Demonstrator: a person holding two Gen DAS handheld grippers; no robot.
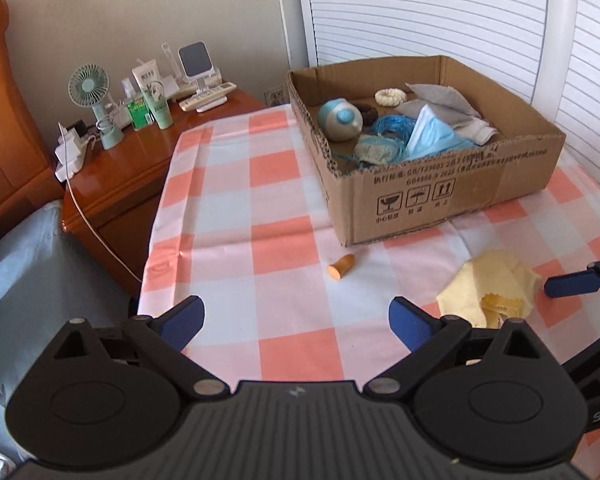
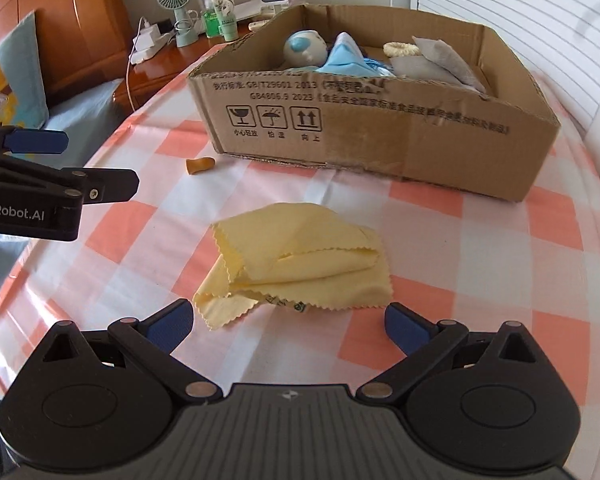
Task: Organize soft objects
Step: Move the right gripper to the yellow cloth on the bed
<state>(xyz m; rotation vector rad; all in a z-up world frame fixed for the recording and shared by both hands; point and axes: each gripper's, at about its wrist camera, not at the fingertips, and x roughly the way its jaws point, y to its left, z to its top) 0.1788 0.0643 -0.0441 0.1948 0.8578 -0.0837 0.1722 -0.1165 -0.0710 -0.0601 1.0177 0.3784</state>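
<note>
Where the checked counter (image 2: 480, 240) meets a wooden nightstand (image 1: 140, 160), a cardboard box (image 2: 380, 136) stands. Both tongs, left (image 1: 296, 320) and right (image 2: 290, 320), are spread, empty.

The cardboard box (image 2: 380, 128) carries "GB4806.9 2023", three handling symbols and Chinese captions on its near wall. The left gripper (image 2: 36, 142) body reads "enRobot.AI".

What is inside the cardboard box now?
The cardboard box holds a round blue-and-grey toy, blue string, a blue face mask, grey cloths, a cream scrunchie and a dark ring. Whatever lies under these is hidden.
</note>
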